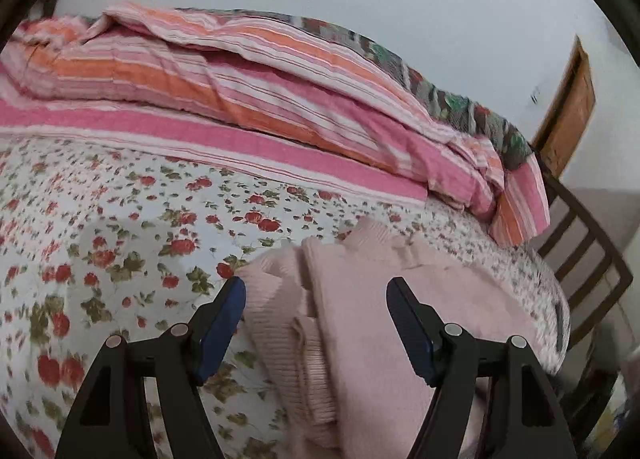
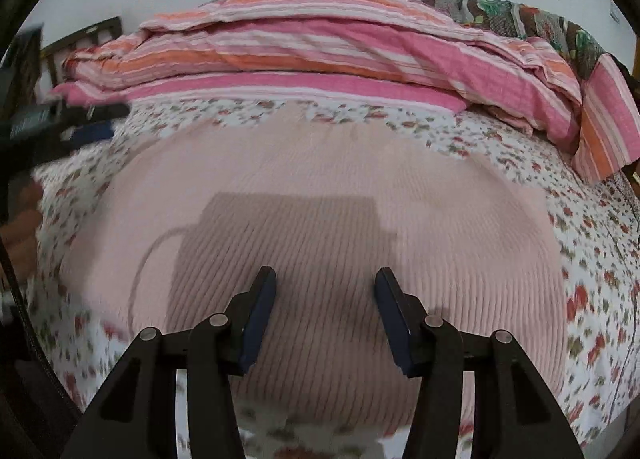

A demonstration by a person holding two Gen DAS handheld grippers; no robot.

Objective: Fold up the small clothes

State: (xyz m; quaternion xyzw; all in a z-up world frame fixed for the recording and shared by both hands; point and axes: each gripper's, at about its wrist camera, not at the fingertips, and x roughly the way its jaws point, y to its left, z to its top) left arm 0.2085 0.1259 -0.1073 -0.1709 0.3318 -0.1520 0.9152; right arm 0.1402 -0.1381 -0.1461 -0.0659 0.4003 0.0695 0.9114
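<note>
A pale pink ribbed knit garment (image 2: 320,195) lay spread flat on the bed. Its near-left edge was doubled over into thick ribbed folds (image 1: 288,323).

One pale pink ribbed sweater (image 2: 320,195) lies at the centre of the frame on one bed with a floral sheet (image 1: 120,243). One striped pink and orange quilt (image 1: 240,71) is heaped along the upper part. Two grippers show, each with two blue-padded fingers (image 1: 222,323).
</note>
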